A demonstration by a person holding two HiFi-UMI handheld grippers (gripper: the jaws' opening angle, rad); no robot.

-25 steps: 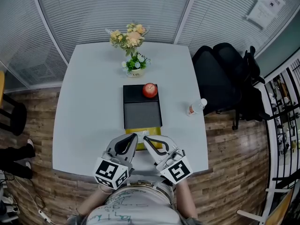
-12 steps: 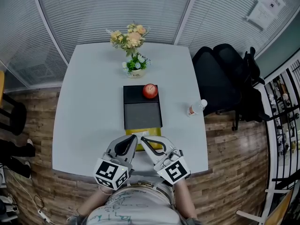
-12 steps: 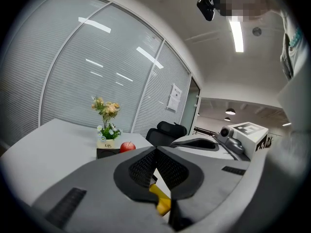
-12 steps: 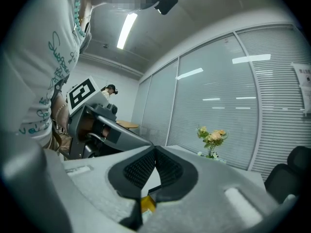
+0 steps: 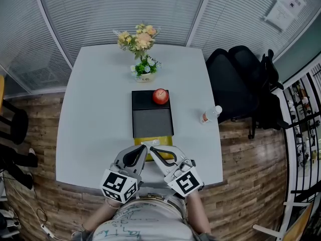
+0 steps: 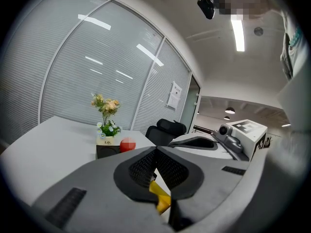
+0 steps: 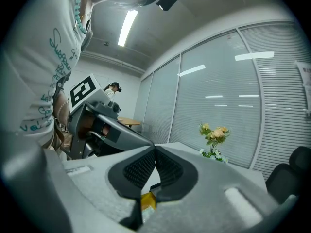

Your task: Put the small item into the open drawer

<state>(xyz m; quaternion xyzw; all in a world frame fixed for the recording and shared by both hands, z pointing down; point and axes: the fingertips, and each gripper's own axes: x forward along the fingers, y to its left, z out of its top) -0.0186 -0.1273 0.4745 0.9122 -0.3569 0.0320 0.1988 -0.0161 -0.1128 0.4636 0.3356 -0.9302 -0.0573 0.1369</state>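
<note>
Down at the near end of the table, a small white item lies in the open yellow drawer, just ahead of both gripper tips. I cannot tell whether either tip touches it. The left gripper and right gripper sit side by side over the drawer, tips angled toward each other. In the left gripper view the left gripper has its jaws pressed together with nothing between them. A sliver of the yellow drawer shows through the gap under the pads. The right gripper is likewise fully closed and empty, with the yellow drawer below it.

The drawer slides out of a flat black box, and a red apple rests on the box's far end. Beyond it stands a pot of flowers. A bottle lies near the right edge of the table, which is pale, smooth and matte.

A wood-plank floor surrounds the table. A black chair stands to its right, with a shelf past that. Blinds behind glass close off the far side, and a paper is posted at upper right.
</note>
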